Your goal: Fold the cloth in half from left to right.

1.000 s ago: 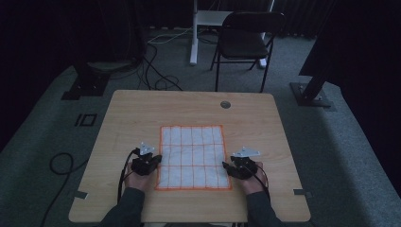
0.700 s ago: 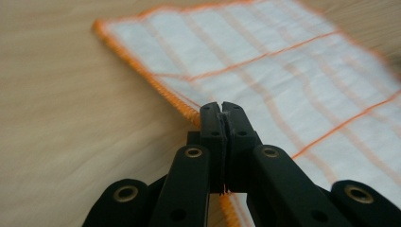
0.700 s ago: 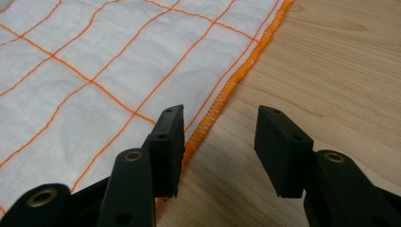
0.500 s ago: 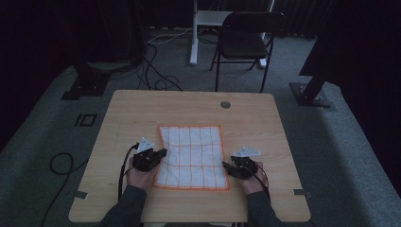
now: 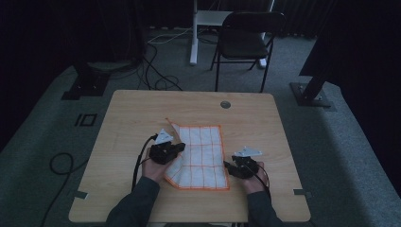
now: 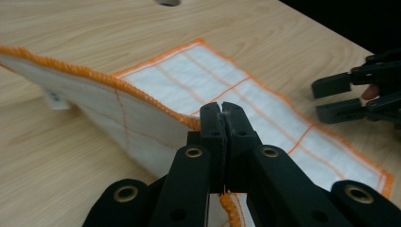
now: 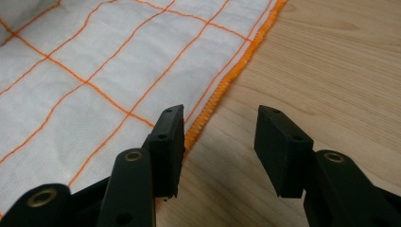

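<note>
The left gripper [image 6: 221, 116], jaws pinching the white orange-gridded cloth [image 5: 201, 153], lifts its left edge off the wooden desk [image 5: 132, 113]. The right gripper [image 7: 220, 137], jaws spread, rests beside the cloth's right hem.

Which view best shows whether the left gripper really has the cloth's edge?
The left gripper view: the left gripper has its jaws shut on the orange hem of the cloth, lifting that side off the table. The high view shows the fold but not the pinch. The right gripper view shows flat cloth between open jaws.
</note>
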Demonstrator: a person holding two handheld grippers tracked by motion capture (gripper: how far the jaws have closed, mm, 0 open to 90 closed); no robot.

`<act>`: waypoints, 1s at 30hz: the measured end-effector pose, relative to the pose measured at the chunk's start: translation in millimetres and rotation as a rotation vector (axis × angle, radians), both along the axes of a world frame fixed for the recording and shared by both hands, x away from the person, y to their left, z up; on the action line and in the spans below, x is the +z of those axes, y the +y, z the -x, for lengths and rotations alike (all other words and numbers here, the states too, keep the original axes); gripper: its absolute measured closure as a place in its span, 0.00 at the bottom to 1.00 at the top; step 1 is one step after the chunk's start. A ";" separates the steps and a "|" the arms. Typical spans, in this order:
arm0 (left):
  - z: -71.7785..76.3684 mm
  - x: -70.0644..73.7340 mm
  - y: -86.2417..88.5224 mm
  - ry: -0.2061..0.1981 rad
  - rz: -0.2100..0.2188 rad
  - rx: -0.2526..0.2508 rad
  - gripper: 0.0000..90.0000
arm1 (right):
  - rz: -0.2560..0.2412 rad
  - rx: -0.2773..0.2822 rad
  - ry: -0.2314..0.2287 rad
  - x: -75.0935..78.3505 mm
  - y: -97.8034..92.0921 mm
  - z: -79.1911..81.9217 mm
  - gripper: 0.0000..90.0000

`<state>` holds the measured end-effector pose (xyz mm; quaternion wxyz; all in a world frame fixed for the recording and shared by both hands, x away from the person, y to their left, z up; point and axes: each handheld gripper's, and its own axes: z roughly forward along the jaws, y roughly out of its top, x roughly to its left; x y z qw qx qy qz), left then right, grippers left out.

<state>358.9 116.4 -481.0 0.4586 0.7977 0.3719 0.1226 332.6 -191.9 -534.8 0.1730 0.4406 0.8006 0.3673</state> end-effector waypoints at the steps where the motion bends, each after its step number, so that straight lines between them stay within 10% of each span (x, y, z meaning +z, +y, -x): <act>1: -1.3 0.8 -5.2 0.000 -0.004 -0.009 0.99 | -0.001 -0.002 -0.001 0.2 -0.7 0.0 0.59; 30: -23.2 -12.3 -109.5 0.061 -0.019 -0.175 0.89 | 0.007 -0.058 0.002 0.2 -13.5 -2.4 0.59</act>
